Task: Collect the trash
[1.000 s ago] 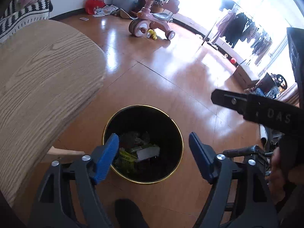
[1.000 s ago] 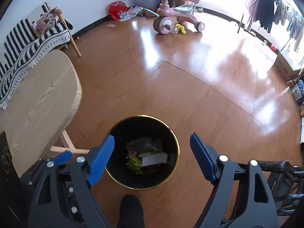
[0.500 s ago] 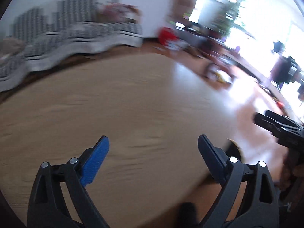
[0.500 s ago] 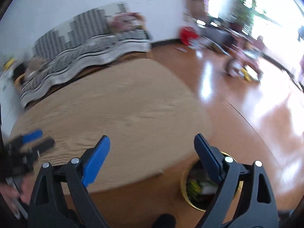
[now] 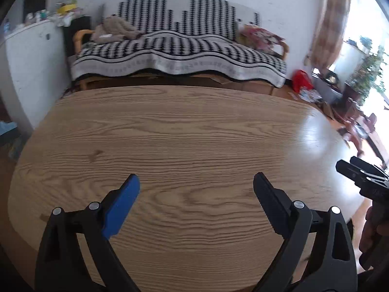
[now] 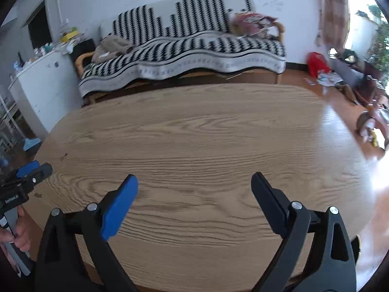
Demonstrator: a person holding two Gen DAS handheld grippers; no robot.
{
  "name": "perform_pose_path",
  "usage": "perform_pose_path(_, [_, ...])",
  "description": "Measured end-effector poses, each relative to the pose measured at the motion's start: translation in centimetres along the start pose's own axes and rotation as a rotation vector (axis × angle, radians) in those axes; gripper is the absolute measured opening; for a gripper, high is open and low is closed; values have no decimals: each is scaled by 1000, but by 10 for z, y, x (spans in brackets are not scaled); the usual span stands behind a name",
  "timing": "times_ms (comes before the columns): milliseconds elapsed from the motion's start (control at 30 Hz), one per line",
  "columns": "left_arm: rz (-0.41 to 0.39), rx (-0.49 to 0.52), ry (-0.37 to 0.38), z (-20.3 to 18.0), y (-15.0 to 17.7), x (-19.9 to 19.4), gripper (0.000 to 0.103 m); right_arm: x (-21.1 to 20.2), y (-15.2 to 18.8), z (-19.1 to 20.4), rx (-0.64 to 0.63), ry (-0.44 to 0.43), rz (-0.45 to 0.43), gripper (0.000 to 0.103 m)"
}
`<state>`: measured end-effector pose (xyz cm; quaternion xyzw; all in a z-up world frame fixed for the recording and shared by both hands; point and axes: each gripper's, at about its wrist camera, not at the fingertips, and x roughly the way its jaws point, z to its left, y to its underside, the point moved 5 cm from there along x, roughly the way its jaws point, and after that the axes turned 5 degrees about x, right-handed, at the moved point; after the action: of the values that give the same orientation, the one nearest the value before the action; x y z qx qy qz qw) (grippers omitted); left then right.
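both tongs, left [image 5: 195, 189] and right [image 6: 194, 189], gape wide and empty over the bare wooden table [image 5: 194, 126].

Table [image 5: 194, 126], centre of the frame: pale oak, dark wavy grain. Sofa cover [image 5: 180, 48], upper middle: black-and-white zigzag, white wavy border. Cabinet [image 5: 31, 56], upper left: white. Bag [image 5: 301, 79], right of the sofa: red. Floor [image 6: 340, 112], right: glossy orange-brown wood. Left gripper [image 5: 195, 194], bottom: black frame, one blue pad. Right gripper [image 6: 194, 193]: the same colours.
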<state>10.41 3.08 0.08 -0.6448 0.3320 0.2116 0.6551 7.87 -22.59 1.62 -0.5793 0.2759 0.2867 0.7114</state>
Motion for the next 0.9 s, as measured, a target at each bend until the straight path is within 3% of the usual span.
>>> perform_pose_path(100, [21,-17,-54,16,4,8,92,21,2,15,-14,24,10,91])
perform_pose_path(367, [22,3,-69,26,3,17,92,41,17,25,-96,54,16,91])
perform_pose_path(900, [16,32,-80,14,1,25,92,28,26,25,-142,49,6,91])
